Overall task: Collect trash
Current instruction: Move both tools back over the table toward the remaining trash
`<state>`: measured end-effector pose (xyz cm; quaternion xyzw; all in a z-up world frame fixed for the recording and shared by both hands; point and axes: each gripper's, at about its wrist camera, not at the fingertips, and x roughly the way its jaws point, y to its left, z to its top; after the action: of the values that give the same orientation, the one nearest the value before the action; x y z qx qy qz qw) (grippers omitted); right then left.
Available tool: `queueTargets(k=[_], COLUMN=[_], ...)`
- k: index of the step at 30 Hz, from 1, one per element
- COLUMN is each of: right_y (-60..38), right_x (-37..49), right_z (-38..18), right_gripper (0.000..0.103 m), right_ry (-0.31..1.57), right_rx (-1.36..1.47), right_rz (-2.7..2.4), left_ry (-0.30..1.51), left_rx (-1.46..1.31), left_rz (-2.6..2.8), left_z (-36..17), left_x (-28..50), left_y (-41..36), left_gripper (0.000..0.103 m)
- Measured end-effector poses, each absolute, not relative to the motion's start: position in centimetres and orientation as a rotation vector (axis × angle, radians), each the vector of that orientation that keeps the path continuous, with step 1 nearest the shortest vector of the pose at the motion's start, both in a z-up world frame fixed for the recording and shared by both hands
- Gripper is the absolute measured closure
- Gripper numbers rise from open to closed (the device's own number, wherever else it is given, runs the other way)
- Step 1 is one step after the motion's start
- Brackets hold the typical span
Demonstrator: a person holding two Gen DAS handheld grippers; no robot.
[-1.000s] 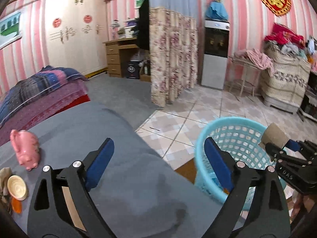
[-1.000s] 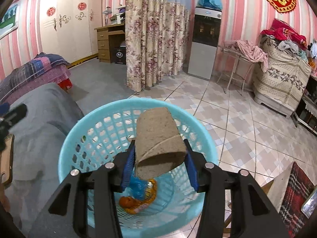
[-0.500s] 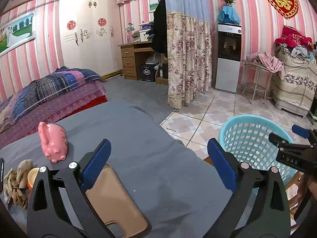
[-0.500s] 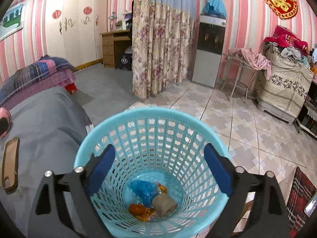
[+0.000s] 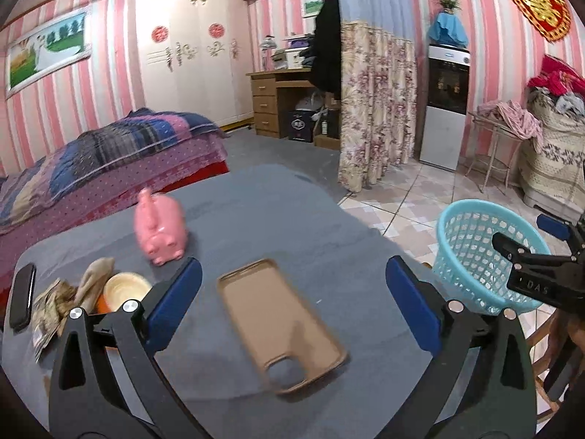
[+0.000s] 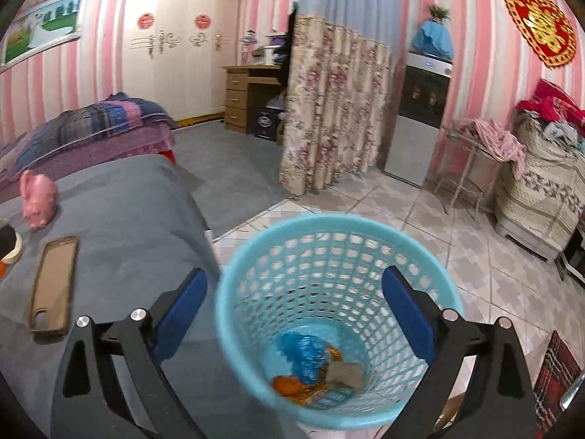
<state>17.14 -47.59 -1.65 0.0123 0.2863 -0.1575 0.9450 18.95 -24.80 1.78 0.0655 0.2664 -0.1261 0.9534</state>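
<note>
Your right gripper tilts down over the blue basket, fingers just spread wide and empty; the brown cup they gripped a second ago lies inside. Your left gripper, released, now hovers over the phone case. Remaining trash sits half hidden.

Wide-open left tool above brown phone case on grey table

Perforated plastic basket, glossy pink piggy bank
</note>
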Motion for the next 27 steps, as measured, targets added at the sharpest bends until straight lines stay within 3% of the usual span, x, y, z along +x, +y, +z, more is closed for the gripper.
queueTargets(k=[27], right_y=[-32.5], right_x=[14.7], right_z=[-2.8], right_gripper=[0.008], right_ry=[0.603], right_rx=[-0.004], right_rz=[-0.058], left_ry=[0.576], left_rx=[0.05], left_rz=[-0.016], left_z=[2.3], left_x=[12.8], left_y=[-6.4], left_gripper=[0.006])
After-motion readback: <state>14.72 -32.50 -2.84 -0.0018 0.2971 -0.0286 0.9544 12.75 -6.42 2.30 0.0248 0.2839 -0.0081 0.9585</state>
